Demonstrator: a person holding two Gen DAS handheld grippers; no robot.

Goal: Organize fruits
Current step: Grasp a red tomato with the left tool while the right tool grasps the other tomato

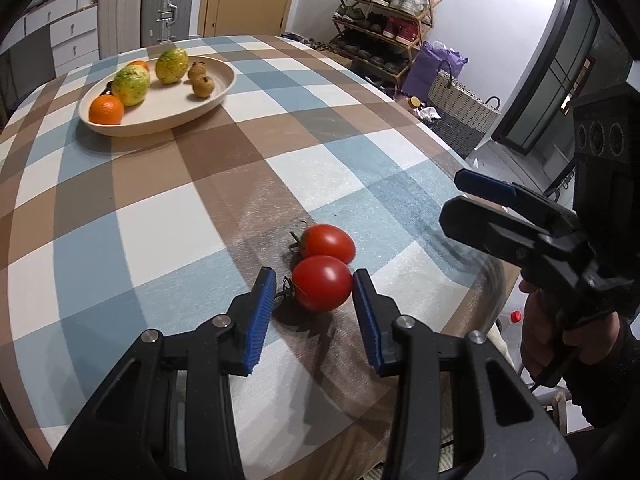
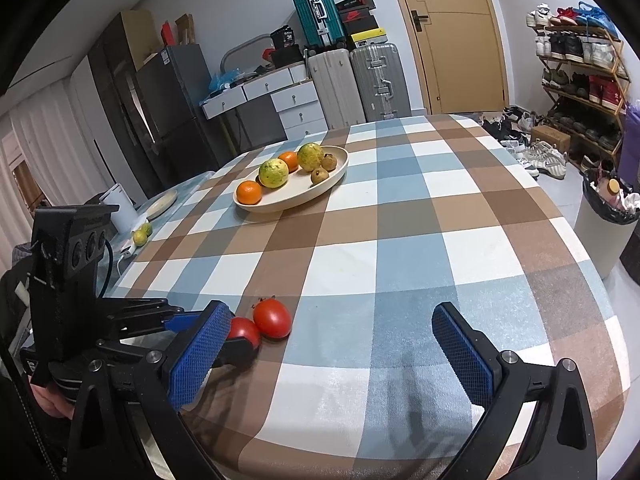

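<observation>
Two red tomatoes lie side by side on the checked tablecloth near the table's front edge. My left gripper (image 1: 314, 286) is open around the nearer tomato (image 1: 322, 288); its right pad touches the fruit, the left pad stands a little apart. The farther tomato (image 1: 329, 242) touches the first. In the right wrist view the nearer tomato (image 2: 243, 330) is partly hidden by the left gripper's fingers, with the farther tomato (image 2: 272, 319) beside it. My right gripper (image 2: 332, 344) is open and empty above the cloth, right of the tomatoes; it also shows in the left wrist view (image 1: 456, 200).
A beige oval plate (image 1: 216, 98) at the far left of the table holds two oranges, two green-yellow fruits and two small brown fruits; it also shows in the right wrist view (image 2: 336, 172). The table edge (image 1: 472, 308) runs close to the right of the tomatoes.
</observation>
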